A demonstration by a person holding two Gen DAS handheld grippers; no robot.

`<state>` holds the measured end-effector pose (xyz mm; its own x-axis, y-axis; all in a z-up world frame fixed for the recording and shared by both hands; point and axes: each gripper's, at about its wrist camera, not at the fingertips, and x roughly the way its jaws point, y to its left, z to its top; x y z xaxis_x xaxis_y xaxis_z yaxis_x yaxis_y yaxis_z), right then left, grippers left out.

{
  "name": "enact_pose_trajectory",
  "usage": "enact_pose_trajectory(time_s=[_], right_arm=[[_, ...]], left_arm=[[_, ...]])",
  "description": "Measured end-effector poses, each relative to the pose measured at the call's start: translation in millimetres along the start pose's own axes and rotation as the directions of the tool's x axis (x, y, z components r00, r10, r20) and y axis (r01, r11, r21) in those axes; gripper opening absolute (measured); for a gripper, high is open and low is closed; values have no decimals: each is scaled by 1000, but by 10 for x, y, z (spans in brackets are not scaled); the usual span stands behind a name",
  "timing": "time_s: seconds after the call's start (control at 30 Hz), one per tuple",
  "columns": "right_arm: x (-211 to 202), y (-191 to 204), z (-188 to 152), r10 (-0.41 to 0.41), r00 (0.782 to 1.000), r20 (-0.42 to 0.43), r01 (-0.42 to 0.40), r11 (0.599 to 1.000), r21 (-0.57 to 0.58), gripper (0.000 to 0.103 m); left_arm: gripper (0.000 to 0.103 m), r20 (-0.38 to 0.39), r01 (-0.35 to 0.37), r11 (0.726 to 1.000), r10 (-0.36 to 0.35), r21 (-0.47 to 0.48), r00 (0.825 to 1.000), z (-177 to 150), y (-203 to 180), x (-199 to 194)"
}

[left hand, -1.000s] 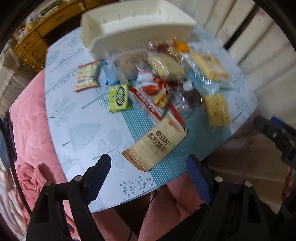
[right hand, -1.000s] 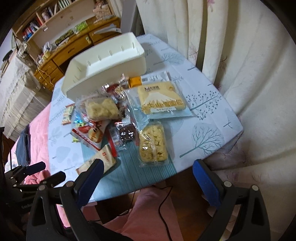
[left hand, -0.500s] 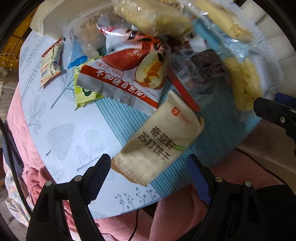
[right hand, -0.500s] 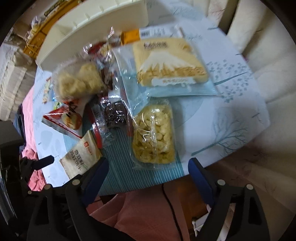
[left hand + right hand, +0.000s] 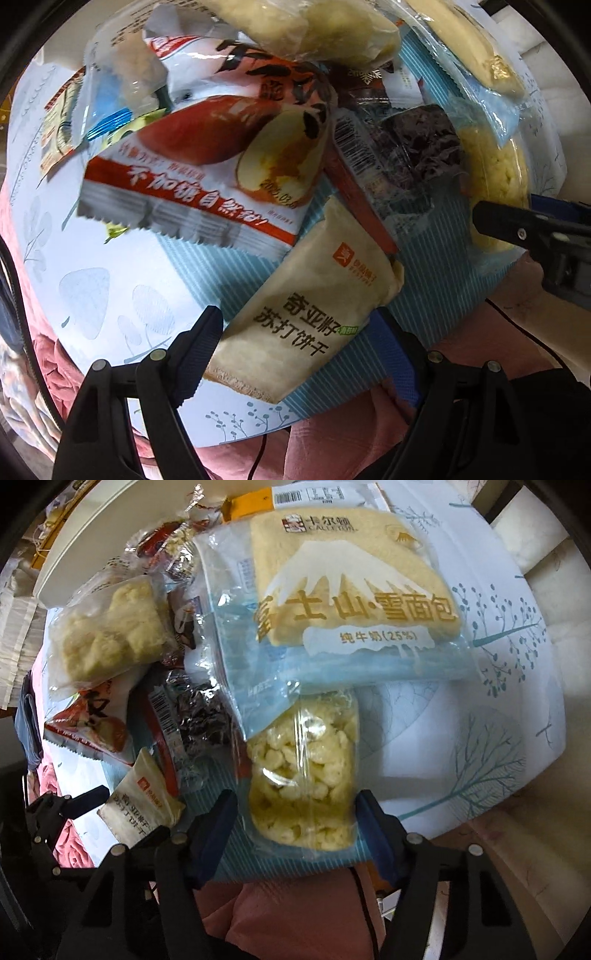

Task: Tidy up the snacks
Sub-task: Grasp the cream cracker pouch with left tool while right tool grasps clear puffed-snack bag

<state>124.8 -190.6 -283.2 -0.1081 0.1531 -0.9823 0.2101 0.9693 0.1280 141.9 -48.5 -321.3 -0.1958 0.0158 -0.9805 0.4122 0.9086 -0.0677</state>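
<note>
A pile of snack packs lies on the tablecloth. My left gripper (image 5: pixel 306 332) is open, its jaws on either side of the near end of a beige soda-cracker pack (image 5: pixel 314 306), which also shows in the right wrist view (image 5: pixel 142 805). My right gripper (image 5: pixel 297 819) is open, its jaws straddling the near end of a clear bag of yellow puffed snacks (image 5: pixel 303 779). A blue Fuji-mountain bread pack (image 5: pixel 340 602) lies just beyond it. A red-and-white sweet-potato pack (image 5: pixel 218 162) lies behind the cracker pack.
A white storage bin (image 5: pixel 96 528) stands at the far side of the table. A dark seaweed-like pack (image 5: pixel 199 716), a pale pastry bag (image 5: pixel 107 635) and small wrapped sweets (image 5: pixel 166 542) fill the pile. The table's front edge (image 5: pixel 251 424) is right below the grippers, pink cloth beneath.
Both grippers have moved forward and down toward the table. The cracker pack now sits between the left jaws and the puffed-snack bag between the right jaws. Both stay open.
</note>
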Motion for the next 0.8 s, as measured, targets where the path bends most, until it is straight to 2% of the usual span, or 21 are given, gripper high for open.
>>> enact_pose_trajectory(time_s=[0.2,0.33,0.57,0.7,0.8], right_arm=[[108,-13,126,-2,1000,-13,2,1000,3,62],[137,-42,145,14,1000,-13,-13,1000,12,61],[180,-218,148,59,998,10,-60,997,54,61],[169,-277,15,85,996,17,-86,993,77,60],[145,-302,-72,100,995,23,-102,990,93,60]], left_arm=[[73,20,17,999,-18,31,1000,64,-159,88],[66,47,16,999,-18,50,999,-81,-223,16],[60,68,41,999,-43,28,997,-269,-183,-17],[44,97,51,998,-54,27,994,-363,-152,-117],[41,111,64,998,-66,24,992,-431,-93,-168]])
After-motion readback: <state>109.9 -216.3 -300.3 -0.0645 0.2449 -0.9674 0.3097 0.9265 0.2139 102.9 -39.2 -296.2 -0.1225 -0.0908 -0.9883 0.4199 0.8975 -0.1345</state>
